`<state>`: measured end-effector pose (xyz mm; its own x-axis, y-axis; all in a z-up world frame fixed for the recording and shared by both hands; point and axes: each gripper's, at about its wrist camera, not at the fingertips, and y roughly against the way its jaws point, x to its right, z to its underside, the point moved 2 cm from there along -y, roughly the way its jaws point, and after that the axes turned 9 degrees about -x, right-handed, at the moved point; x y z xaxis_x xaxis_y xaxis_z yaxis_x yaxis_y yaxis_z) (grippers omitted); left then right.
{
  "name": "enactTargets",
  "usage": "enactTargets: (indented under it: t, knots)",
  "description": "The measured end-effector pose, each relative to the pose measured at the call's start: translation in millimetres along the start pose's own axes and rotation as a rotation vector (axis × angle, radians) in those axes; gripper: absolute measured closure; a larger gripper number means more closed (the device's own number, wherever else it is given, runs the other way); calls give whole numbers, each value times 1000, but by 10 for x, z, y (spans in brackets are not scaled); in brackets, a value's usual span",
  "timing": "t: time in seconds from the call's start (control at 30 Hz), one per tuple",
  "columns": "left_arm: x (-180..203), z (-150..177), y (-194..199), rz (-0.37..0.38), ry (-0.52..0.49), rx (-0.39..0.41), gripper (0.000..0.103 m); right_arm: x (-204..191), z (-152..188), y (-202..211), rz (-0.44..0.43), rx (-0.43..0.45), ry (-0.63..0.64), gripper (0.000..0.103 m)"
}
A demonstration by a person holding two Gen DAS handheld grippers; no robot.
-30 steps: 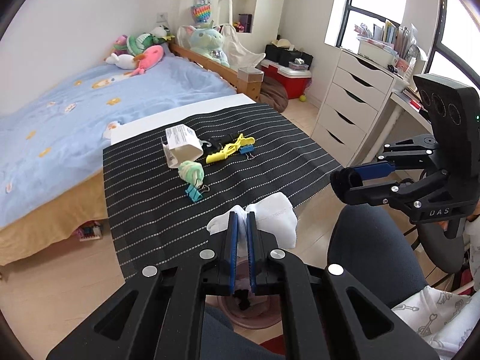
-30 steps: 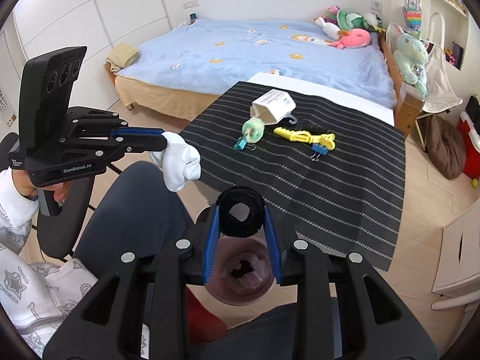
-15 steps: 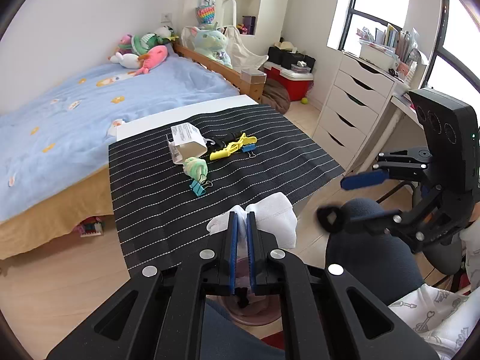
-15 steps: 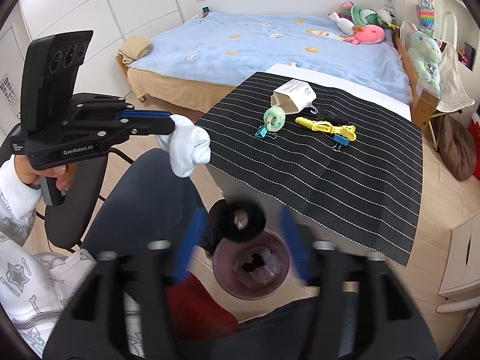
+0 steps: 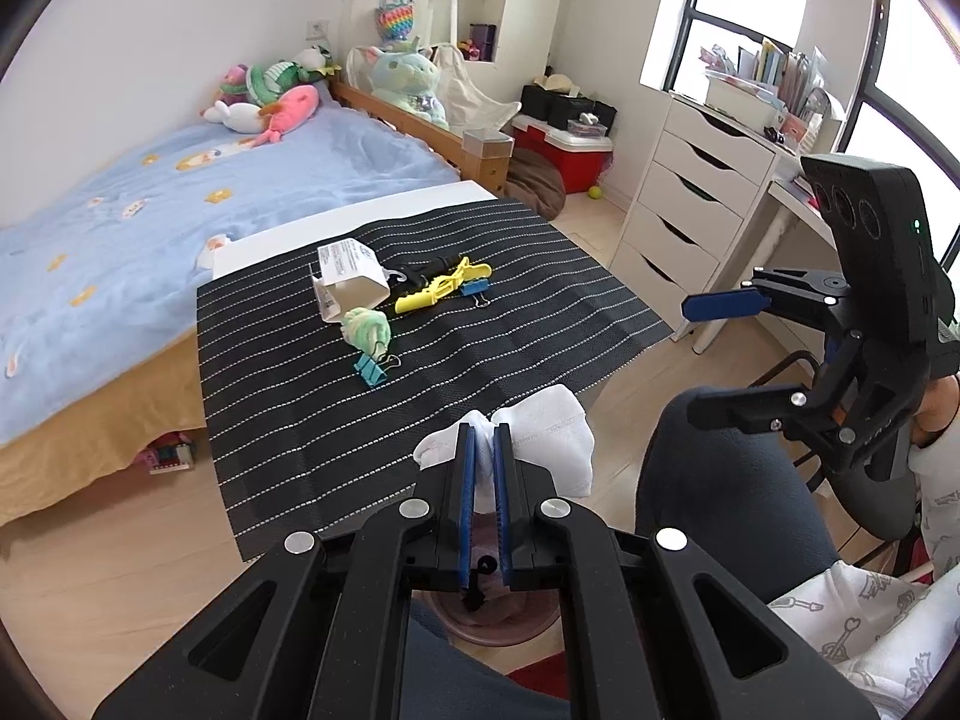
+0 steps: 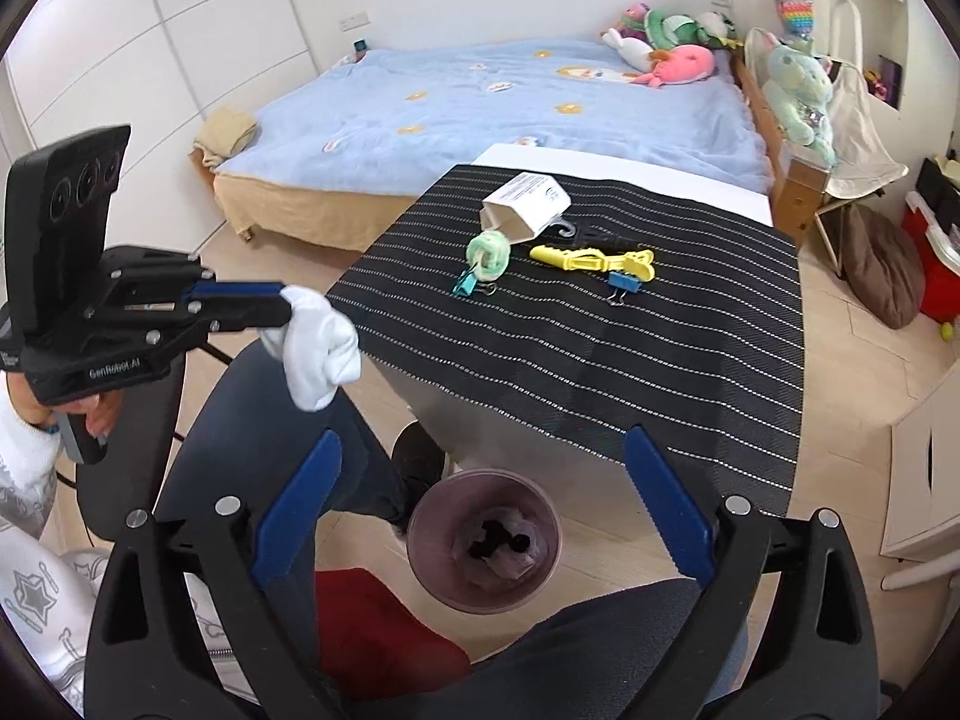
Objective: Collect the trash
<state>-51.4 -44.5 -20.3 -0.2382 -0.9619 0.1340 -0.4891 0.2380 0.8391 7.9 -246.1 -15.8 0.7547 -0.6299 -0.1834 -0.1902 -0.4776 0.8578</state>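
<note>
My left gripper (image 5: 485,438) is shut on a white crumpled sock (image 5: 552,438) and holds it above the floor beside the table; it also shows in the right wrist view (image 6: 321,348). My right gripper (image 6: 483,468) is open and empty above the purple trash bin (image 6: 432,540), which holds dark items inside. The right gripper also shows in the left wrist view (image 5: 714,354). On the striped cloth (image 6: 660,348) lie a white paper box (image 6: 528,210), a green roll (image 6: 489,252), a yellow clip (image 6: 591,258) and two binder clips.
A bed with blue cover (image 6: 510,114) stands behind the table. White drawers (image 5: 690,198) are at the right. The person's legs in dark trousers (image 6: 264,420) are near the bin. A red item (image 6: 372,630) lies by the bin.
My right gripper opened and let go of the black ring, which dropped into the bin. The left gripper keeps hold of the sock.
</note>
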Motion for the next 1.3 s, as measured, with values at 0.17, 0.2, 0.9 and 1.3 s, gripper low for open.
enactTargets:
  t: [0.17,0.2,0.9,1.3]
  knots:
    - [62,9,-32,9,-10,-7,97,64,-10,75,32,20,-24,7]
    - [78,8,-43,12,-13,-10,97,72,-8,90,34,24,-27,7]
    - [398,32,-192,36,-92,-69,79,327,47,323,60,87,-99,7]
    - [239,18,-183,-8,-1,-12,8,320,49,289,56,81,-102,6]
